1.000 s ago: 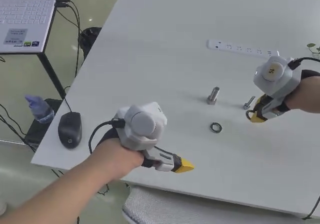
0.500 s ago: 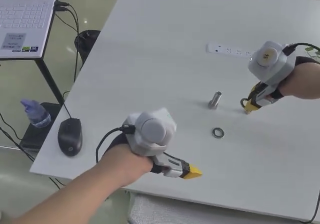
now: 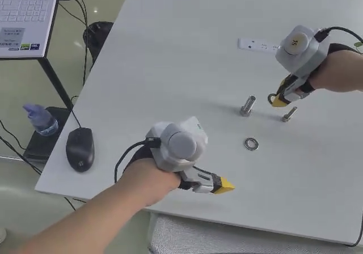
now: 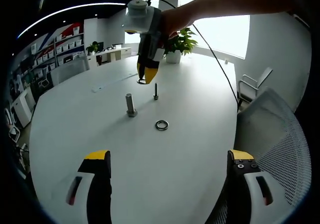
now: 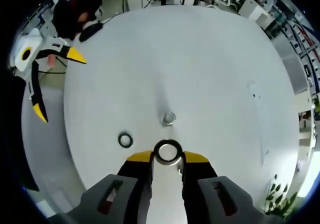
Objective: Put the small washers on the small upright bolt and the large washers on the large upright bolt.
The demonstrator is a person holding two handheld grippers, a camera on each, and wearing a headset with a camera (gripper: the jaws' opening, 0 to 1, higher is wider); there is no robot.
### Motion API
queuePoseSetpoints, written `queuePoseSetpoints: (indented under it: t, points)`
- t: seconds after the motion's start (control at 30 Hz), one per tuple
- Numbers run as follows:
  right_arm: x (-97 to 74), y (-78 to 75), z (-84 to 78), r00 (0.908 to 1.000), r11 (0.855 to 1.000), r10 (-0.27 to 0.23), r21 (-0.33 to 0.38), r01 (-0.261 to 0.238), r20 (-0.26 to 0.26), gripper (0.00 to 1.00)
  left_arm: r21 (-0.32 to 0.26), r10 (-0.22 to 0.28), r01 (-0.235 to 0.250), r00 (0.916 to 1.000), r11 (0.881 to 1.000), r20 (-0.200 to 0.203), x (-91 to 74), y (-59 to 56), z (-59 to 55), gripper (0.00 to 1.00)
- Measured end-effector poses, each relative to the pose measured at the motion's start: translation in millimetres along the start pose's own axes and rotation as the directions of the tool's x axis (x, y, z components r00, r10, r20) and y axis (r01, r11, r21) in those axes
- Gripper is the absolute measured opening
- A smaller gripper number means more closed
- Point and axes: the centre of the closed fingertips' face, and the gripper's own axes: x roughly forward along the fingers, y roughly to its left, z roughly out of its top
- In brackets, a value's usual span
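The large upright bolt (image 3: 247, 105) and the small upright bolt (image 3: 290, 114) stand on the white table (image 3: 170, 67). A large washer (image 3: 251, 144) lies flat in front of them. My right gripper (image 3: 275, 100) hovers just right of and above the large bolt, shut on another large washer (image 5: 167, 151). In the right gripper view the large bolt's top (image 5: 168, 118) sits just beyond the held washer. My left gripper (image 4: 168, 156) is open and holds nothing, low at the table's near edge (image 3: 224, 185), pointing at the large bolt (image 4: 131, 105), small bolt (image 4: 156, 91) and loose washer (image 4: 161, 125).
A white power strip (image 3: 261, 45) lies beyond the bolts. A black mouse (image 3: 80, 148) rests at the table's left corner. A laptop (image 3: 22, 16) and a spray bottle (image 3: 39, 119) are off the table to the left. A mesh chair (image 3: 227, 237) sits below the near edge.
My right gripper has risen with the washer, moving from beside the small bolt toward the large bolt. The left gripper has stayed near the front edge.
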Motion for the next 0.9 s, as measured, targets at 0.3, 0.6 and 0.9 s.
queuePoseSetpoints:
  t: [0.3, 0.6, 0.9]
  points:
    - [10.7, -3.9, 18.4, 1.0000, 1.000, -0.002, -0.021, 0.002, 0.005, 0.21, -0.004, -0.005, 0.005, 0.9999, 1.000, -0.011, 1.1, 0.7, -6.3, 0.94]
    - [22.2, -1.6, 31.7, 1.0000, 0.999, 0.003, -0.042, -0.003, 0.002, 0.21, -0.004, -0.033, 0.033, 0.9992, 0.999, -0.024, 3.9, -6.1, -10.2, 0.92]
    - [27.2, 0.9, 34.6, 1.0000, 0.999, 0.007, -0.044, -0.007, -0.005, 0.21, -0.008, -0.039, 0.038, 0.9991, 0.999, -0.019, 3.8, -3.3, -8.8, 0.90]
